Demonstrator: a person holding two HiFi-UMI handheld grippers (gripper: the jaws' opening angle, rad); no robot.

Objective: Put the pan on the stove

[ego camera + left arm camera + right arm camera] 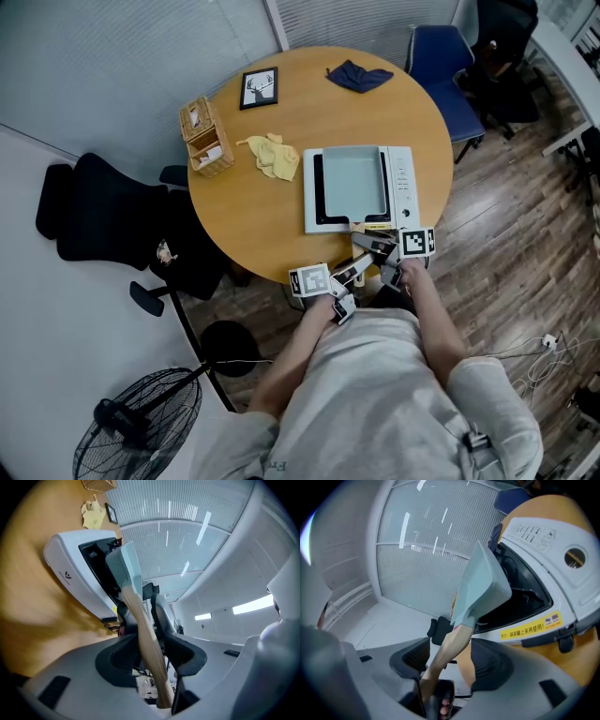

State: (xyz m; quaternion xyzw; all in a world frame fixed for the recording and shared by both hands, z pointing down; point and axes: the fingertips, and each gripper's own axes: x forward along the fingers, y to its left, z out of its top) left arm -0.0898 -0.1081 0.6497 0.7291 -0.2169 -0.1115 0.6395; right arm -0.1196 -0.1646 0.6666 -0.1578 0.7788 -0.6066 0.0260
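A square pale-green pan [352, 183] sits on the white stove [401, 183] on the round wooden table [253, 225]. Its wooden handle [147, 644] sticks out over the near table edge toward me. My left gripper [354, 272] straddles that handle from the left, jaws open, with a gap on each side of the wood. From the right, my right gripper [375, 248] also stands open around the handle [445, 653], its pads off the wood. Both gripper views show the pan [126, 569] [480, 588] resting in the stove's [70, 569] [543, 541] black top.
On the table lie a wicker basket [206, 138], a yellow cloth [274, 155], a framed picture [259, 88] and a dark blue cloth [359, 75]. A blue chair [441, 56] stands behind the table, a black chair [103, 220] at its left, a floor fan [141, 422] near me.
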